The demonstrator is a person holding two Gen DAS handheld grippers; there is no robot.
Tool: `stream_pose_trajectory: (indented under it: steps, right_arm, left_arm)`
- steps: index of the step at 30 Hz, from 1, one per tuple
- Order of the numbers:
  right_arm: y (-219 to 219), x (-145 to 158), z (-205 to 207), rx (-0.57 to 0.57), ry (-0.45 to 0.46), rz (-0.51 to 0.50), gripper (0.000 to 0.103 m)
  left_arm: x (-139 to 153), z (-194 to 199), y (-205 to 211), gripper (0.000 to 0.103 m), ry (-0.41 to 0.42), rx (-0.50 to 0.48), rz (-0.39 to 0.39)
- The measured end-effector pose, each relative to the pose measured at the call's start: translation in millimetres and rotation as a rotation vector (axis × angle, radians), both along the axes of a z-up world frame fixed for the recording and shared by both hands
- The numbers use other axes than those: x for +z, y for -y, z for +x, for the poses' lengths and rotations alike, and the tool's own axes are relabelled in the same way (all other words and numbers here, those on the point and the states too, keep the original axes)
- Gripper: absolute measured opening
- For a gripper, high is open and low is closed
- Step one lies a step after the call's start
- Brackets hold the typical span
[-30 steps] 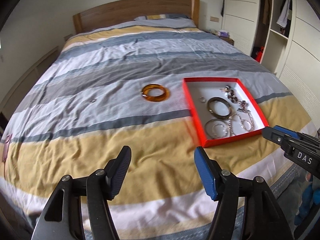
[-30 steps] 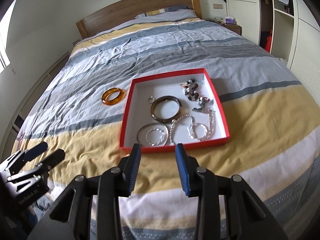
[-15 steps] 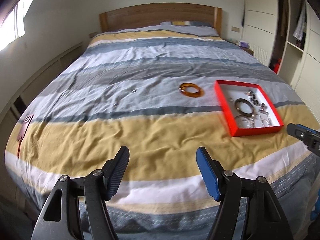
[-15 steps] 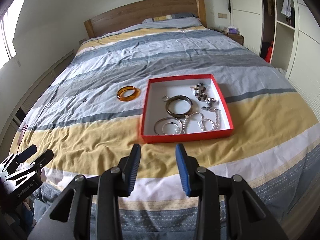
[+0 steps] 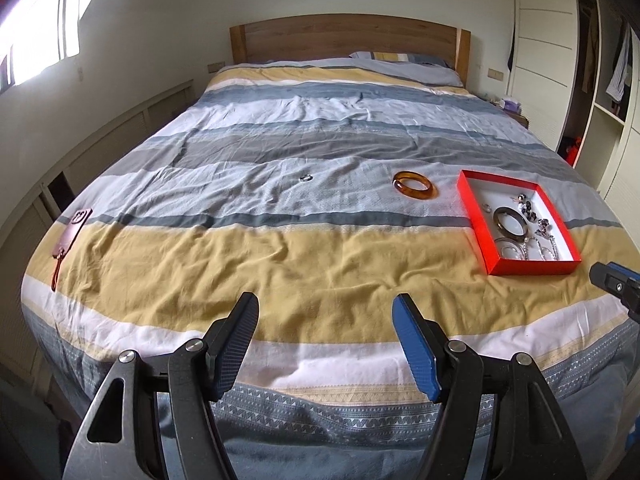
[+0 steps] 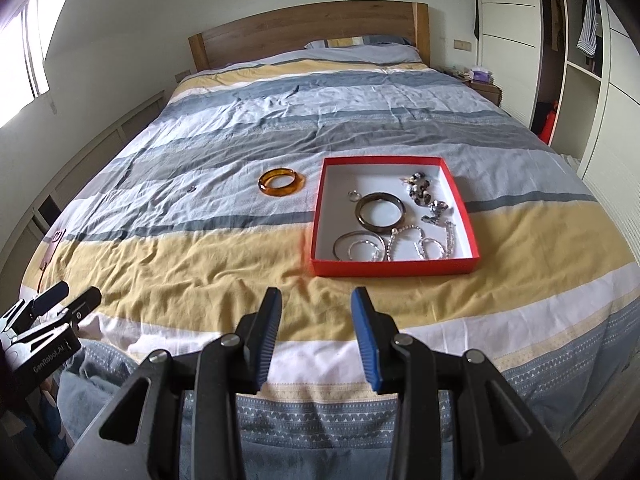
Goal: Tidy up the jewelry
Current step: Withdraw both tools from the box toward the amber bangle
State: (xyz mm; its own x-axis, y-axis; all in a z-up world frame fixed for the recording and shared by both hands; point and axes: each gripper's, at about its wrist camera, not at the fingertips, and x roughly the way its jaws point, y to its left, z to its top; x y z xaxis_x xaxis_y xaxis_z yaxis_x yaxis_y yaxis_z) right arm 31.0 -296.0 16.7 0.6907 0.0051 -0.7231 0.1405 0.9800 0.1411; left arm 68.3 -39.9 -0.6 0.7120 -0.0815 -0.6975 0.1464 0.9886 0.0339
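Note:
A red box with a white inside lies on the striped bedspread and holds several bangles, chains and earrings. An amber bangle lies on the cover just left of the box. Further left sits a small silver ring. My left gripper hangs open over the foot of the bed with nothing between its fingers. My right gripper is also open and empty, short of the box's near wall.
A pinkish phone case with a strap lies at the bed's left edge. A wooden headboard stands at the far end. A wardrobe with open shelves and a nightstand line the right side.
Both grippers have pulled back from the bed toward its foot, so the box and bangle look smaller. The left view has swung left, bringing the phone case and window into sight.

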Motion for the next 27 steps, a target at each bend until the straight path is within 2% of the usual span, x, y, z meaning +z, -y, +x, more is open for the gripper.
stream_pose_trajectory:
  steps: [3, 6, 11, 18, 23, 27]
  right_arm:
    - [-2.2, -2.2, 0.2, 0.0, -0.009, -0.006, 0.035]
    - [-5.4, -5.5, 2.5, 0.002, -0.016, -0.012, 0.035]
    - [-12.0, -14.9, 13.1, 0.013, -0.041, -0.015, 0.035]
    - [-27.1, -32.2, 37.3, 0.057, -0.083, -0.008, 0.035]
    - [-46.6, -40.6, 63.2, 0.143, -0.096, -0.005, 0.035]
    - [-64.8, -44.7, 93.4, 0.233, -0.101, -0.001, 0.035]
  left_arm:
    - [-2.3, 0.9, -9.5, 0.068, -0.007, -0.003, -0.06]
    - [-2.7, 1.1, -21.9, 0.069, -0.014, -0.037, -0.192]
    - [-2.2, 3.4, -28.5, 0.071, -0.003, -0.074, -0.269]
    - [-22.2, 21.3, -41.5, 0.072, -0.053, -0.04, -0.248]
    - [-43.1, 46.0, -58.4, 0.071, -0.11, 0.016, -0.205]
    - [-51.6, 72.5, -69.8, 0.064, -0.132, 0.032, -0.192]
